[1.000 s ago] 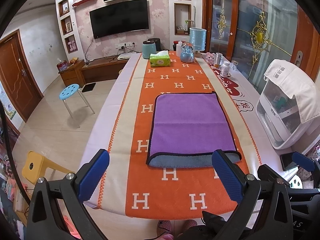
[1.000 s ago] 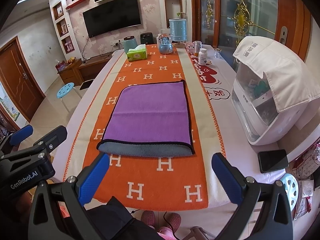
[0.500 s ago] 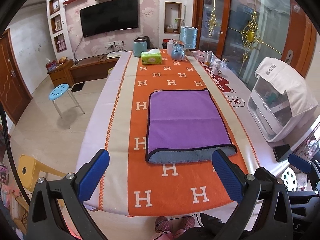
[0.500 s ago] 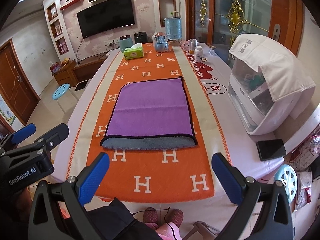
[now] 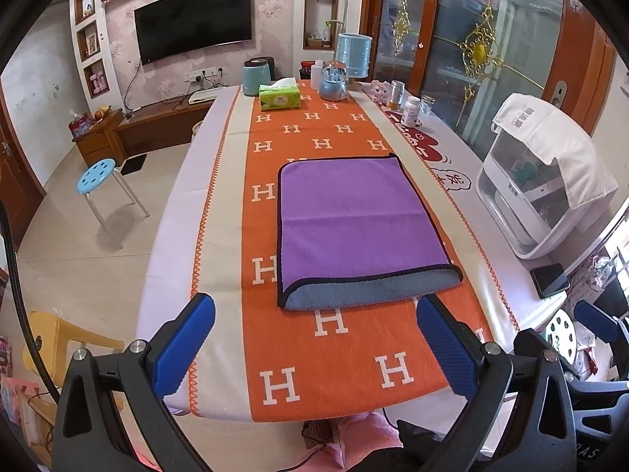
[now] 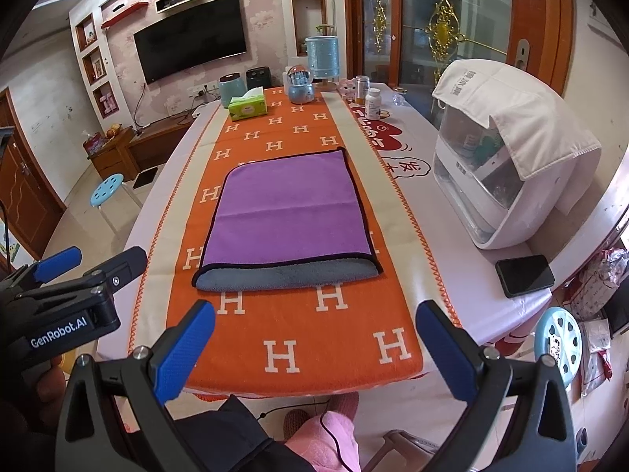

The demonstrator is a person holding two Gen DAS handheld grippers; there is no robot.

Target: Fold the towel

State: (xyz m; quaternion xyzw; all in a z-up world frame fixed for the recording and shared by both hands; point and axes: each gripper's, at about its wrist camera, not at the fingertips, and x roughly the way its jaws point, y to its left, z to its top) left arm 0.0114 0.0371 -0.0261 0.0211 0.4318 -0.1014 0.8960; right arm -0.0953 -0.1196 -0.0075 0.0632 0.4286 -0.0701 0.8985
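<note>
A purple towel [image 5: 350, 220] with a grey underside and black trim lies folded flat on the orange runner [image 5: 334, 362]; it also shows in the right wrist view [image 6: 287, 212]. Its grey lower layer sticks out along the near edge. My left gripper [image 5: 314, 338] is open and empty, held above the table's near end, short of the towel. My right gripper [image 6: 314, 338] is open and empty, also back from the towel's near edge. The left gripper's body [image 6: 59, 299] shows at the left of the right wrist view.
A white appliance [image 6: 507, 173] with a cloth over it stands on the table's right side, a black phone [image 6: 525, 275] near it. A green tissue box [image 5: 279, 96], jars and bottles stand at the far end. Stools stand beside the table.
Both grippers have pulled back and up from the towel, so more of the table's near end shows. The towel has not moved.
</note>
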